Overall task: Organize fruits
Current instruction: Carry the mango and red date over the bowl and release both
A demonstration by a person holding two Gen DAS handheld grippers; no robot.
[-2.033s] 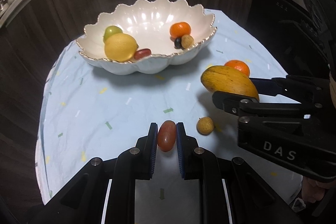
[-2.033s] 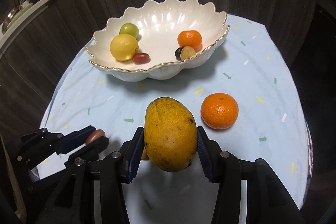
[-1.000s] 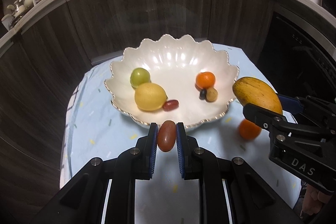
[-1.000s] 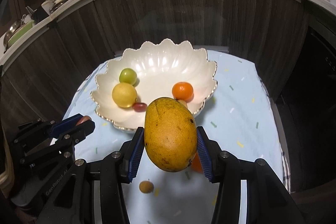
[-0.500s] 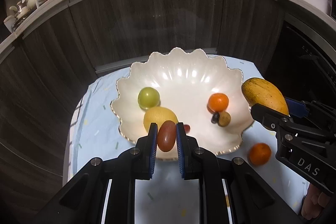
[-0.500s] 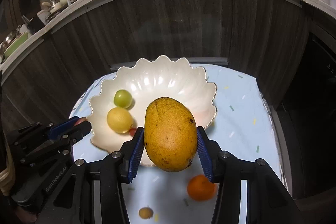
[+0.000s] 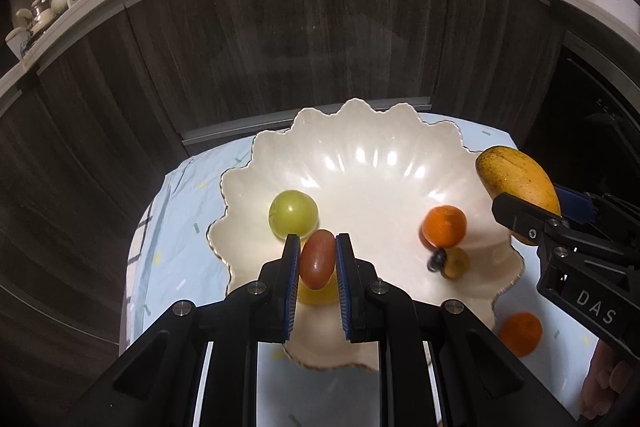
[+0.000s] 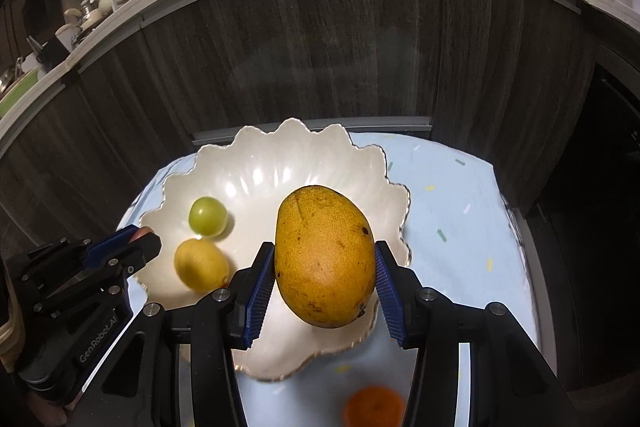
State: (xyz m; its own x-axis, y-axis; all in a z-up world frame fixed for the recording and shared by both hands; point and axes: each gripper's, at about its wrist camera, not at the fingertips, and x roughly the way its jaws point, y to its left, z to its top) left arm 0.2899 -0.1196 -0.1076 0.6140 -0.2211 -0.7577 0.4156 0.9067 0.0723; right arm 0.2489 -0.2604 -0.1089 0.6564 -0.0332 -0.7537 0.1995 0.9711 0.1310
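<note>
Both grippers have carried up over the bowl (image 7: 400,147) since 2 s ago. Left gripper (image 7: 317,261) clamps the red fruit (image 7: 317,259), right gripper (image 8: 325,277) the mango (image 8: 325,255); neither released. One orange (image 7: 520,333) waits on the cloth (image 8: 460,207), near right.

White letters "DAS" are printed on the black body of the right gripper (image 7: 560,211), seen to the right of the left gripper's jaws. "GenRobot.AI" runs along the black body of the left gripper (image 8: 136,241), seen to the left of the right gripper's jaws.
</note>
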